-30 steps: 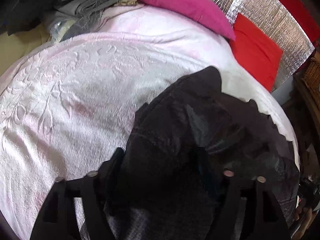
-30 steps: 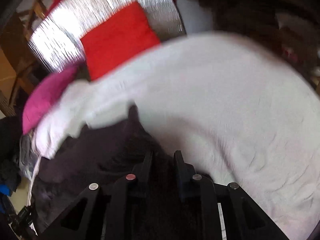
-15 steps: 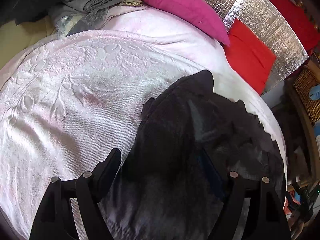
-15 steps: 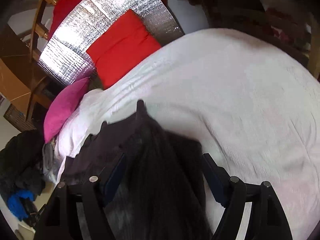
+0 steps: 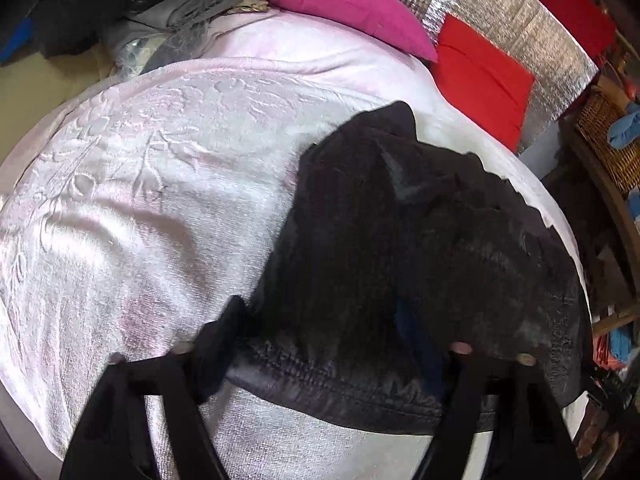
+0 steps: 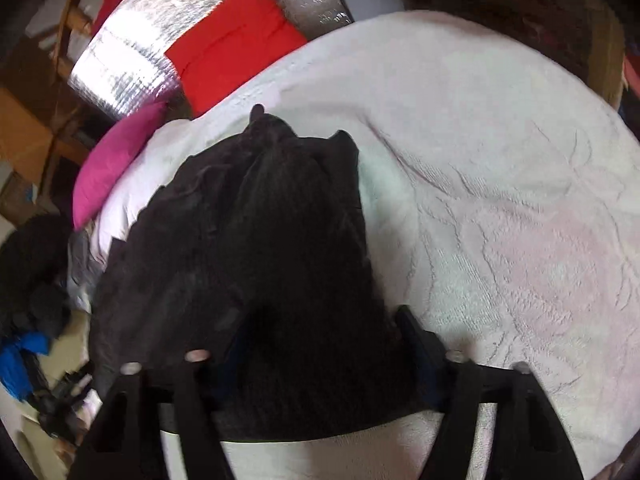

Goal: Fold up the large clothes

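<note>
A black garment (image 5: 380, 240) lies bunched on the pale pink embossed bedspread (image 5: 140, 200), its stitched hem nearest me. In the left wrist view my left gripper (image 5: 320, 320) straddles that hem. Its jaws are closing, the cloth lies between them, and the fingers (image 5: 224, 332) stand well apart without pinching it. The right wrist view shows the same black garment (image 6: 260, 240) spreading away from my right gripper (image 6: 320, 328). These jaws are also closing over the near edge, and the pads do not press the cloth. The bedspread (image 6: 500, 200) stretches off to the right.
A magenta pillow (image 5: 340, 0) and a red cushion (image 5: 480, 76) lean on a silver foil headboard (image 5: 500, 8). Grey clothes (image 5: 180, 24) are heaped at the bed's far left corner. A wicker basket (image 5: 608, 148) stands beside the bed; dark and blue things (image 6: 24, 360) lie on the floor.
The right gripper, nearly shut on the garment a second ago, has spread its fingers. Both grippers have drawn back, so the garment's hem now shows lying flat on the bed.
</note>
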